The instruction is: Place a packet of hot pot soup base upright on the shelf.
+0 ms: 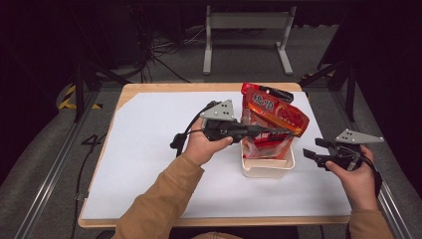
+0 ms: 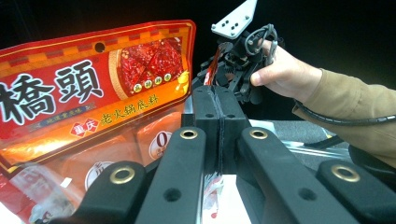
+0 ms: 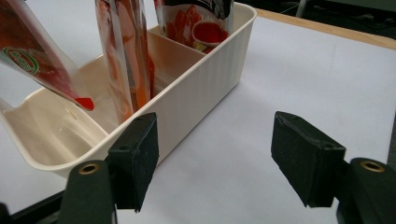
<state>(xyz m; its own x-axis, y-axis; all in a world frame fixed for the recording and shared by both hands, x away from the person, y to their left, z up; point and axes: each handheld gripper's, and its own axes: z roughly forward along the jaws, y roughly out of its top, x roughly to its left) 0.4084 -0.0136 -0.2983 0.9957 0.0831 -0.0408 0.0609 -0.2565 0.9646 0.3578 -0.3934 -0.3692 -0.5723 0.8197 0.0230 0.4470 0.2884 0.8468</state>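
White tabletop [image 1: 149,164]; left gripper [image 1: 278,133] level, fingers clamping red pouch [image 1: 273,117]; right gripper [image 1: 311,149] level, fingers spread, empty.

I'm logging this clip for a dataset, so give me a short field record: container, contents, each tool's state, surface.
container: cream ribbed plastic bin with a divider inside, standing on the sheet
contents: red and orange printed sauce pouches, standing upright in the bin
left tool: shut, pinching the edge of a pouch over the bin
right tool: open, empty, beside the bin and apart from it
surface: white sheet on a wooden table
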